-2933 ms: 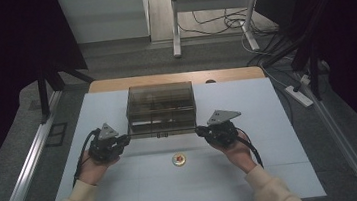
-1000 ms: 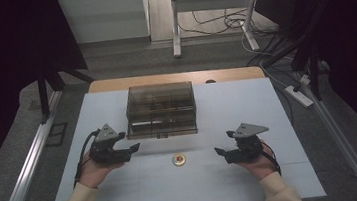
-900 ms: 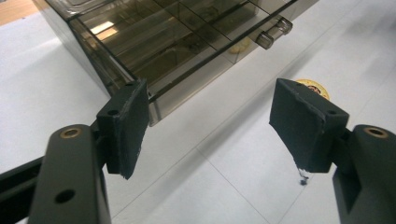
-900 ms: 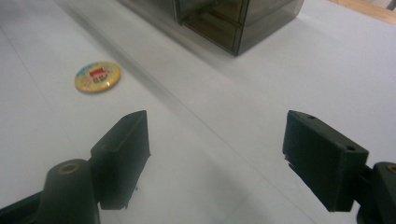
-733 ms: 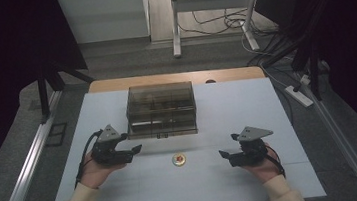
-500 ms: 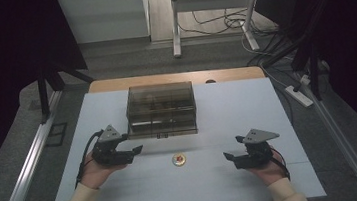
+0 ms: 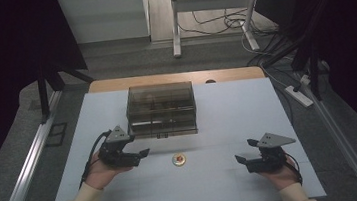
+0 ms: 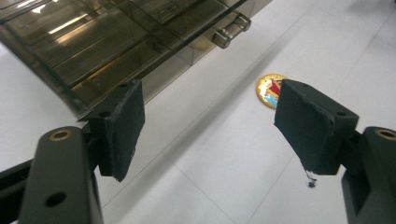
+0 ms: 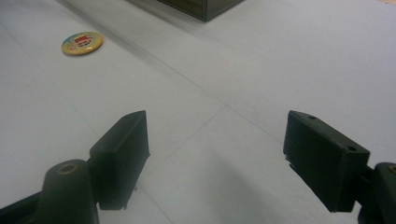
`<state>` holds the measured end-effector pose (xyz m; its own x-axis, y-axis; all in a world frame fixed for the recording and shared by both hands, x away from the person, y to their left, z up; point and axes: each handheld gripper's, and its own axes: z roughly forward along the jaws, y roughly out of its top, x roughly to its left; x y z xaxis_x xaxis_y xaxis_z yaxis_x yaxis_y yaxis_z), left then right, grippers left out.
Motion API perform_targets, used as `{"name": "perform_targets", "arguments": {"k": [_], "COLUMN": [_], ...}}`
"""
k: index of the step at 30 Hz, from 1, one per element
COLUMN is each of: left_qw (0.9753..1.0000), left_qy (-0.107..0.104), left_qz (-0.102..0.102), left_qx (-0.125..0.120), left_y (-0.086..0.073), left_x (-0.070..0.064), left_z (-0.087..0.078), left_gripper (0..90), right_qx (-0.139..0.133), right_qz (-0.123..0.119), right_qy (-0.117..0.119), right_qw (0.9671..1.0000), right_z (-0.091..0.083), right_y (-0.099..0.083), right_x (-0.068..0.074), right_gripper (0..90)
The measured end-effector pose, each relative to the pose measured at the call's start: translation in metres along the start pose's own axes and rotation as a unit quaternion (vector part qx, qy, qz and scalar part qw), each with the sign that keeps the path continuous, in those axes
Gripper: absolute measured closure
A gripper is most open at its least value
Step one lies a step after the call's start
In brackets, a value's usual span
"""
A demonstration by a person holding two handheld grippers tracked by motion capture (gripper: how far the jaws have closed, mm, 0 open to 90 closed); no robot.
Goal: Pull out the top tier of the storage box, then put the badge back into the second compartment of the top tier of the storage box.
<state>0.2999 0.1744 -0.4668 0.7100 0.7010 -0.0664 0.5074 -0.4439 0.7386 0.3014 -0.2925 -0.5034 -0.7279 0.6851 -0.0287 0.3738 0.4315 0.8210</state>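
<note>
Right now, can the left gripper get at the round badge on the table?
Probably yes. The left gripper is open and aimed toward the badge, with bare table between them. The drawer box sits behind, out of the path.

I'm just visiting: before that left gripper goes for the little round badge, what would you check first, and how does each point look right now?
1. Left gripper open: ok.
2. Badge lying flat on the table, apart from the drawer box: ok.
3. Path from left gripper to badge free: ok.
4. Right gripper open, well aside: ok.
5. Drawers shut: cannot tell.
</note>
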Motion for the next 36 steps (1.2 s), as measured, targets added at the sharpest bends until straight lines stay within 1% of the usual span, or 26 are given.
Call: {"name": "perform_targets", "arguments": {"k": [5,8,11,21,36], "left_qw": [0.9999,0.9998,0.9996,0.9988,0.9967], "left_qy": [-0.011,-0.018,-0.023,-0.036,-0.055], "left_qz": [0.001,0.001,0.004,0.014,0.027], "left_qx": [0.006,0.011,0.015,0.030,0.053], "left_y": [0.004,0.007,0.009,0.014,0.017], "left_x": [-0.003,-0.005,-0.008,-0.015,-0.026], "left_z": [0.006,0.009,0.012,0.022,0.036], "left_gripper": [24.3,24.0,23.7,22.6,21.1], "right_qx": [-0.001,0.002,0.000,0.003,0.008], "right_qz": [-0.003,-0.008,-0.009,-0.012,-0.011], "right_qy": [0.004,0.004,0.003,0.004,0.003], "right_qw": [1.0000,1.0000,1.0000,0.9999,0.9999], "right_z": [0.001,0.002,0.002,0.003,0.005], "right_y": [-0.001,-0.001,0.000,0.000,0.000], "right_x": [0.000,0.001,0.001,0.001,0.002], "right_gripper": [22.2,22.1,22.1,22.1,22.3]}}
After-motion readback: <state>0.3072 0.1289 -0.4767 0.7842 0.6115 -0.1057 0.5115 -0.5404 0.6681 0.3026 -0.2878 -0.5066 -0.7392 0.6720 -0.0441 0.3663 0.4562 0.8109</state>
